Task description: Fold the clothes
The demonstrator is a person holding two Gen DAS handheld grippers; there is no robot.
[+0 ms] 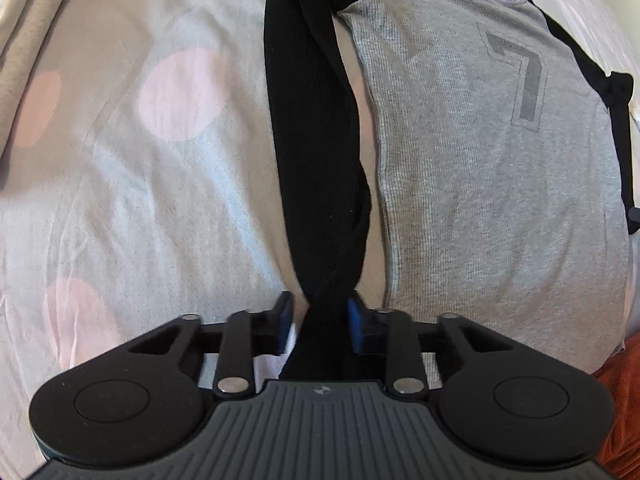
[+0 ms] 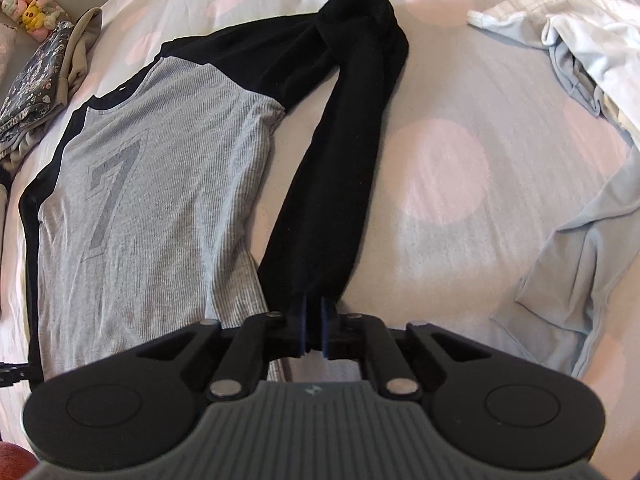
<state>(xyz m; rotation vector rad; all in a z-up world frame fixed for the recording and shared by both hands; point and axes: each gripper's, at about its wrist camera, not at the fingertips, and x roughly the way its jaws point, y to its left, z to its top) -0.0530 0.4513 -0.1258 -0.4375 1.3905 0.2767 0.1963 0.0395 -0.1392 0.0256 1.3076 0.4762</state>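
Observation:
A grey long-sleeve shirt (image 1: 480, 152) with a dark "7" and black sleeves lies face up on the bed. In the left wrist view one black sleeve (image 1: 316, 140) runs toward me and passes between the blue pads of my left gripper (image 1: 320, 316); the pads stand apart on either side of the cuff, and it is unclear whether they press it. In the right wrist view the shirt (image 2: 152, 200) lies left, and its other black sleeve (image 2: 332, 184) ends in my right gripper (image 2: 314, 320), whose jaws are shut on the cuff.
The bed sheet (image 1: 140, 200) is pale with pink dots. A light blue garment (image 2: 580, 220) lies crumpled at right. Folded clothes (image 2: 36, 92) and small plush toys (image 2: 28, 4) sit at far left. A beige cloth (image 1: 36, 40) lies at the left edge.

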